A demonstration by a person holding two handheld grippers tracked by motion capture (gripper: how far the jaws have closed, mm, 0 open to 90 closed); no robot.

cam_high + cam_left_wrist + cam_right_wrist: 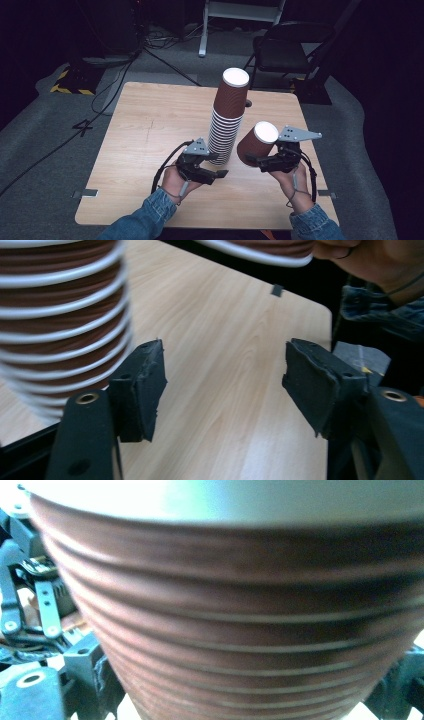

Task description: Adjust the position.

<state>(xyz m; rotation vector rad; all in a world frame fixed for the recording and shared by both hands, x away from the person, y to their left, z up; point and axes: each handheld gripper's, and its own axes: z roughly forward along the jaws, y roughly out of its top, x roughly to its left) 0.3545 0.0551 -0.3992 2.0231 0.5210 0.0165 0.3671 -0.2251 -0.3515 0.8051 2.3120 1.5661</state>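
A tall stack of upside-down brown ribbed paper cups (227,115) stands in the middle of the wooden table (150,130). My left gripper (218,165) is open just in front of the stack's base, with nothing between its jaws. In the left gripper view the stack (60,315) rises beside the left pad (145,385) of that open gripper (225,385). My right gripper (257,159) is shut on a single brown cup (256,142), held tilted above the table to the right of the stack, white bottom up. That cup (240,620) sits between the right gripper's jaws (245,692).
A black folding chair (290,50) and a white stand leg (202,47) are beyond the table's far edge. Cables (115,85) run over the grey floor at the left. A small dark object (248,104) lies on the table behind the stack.
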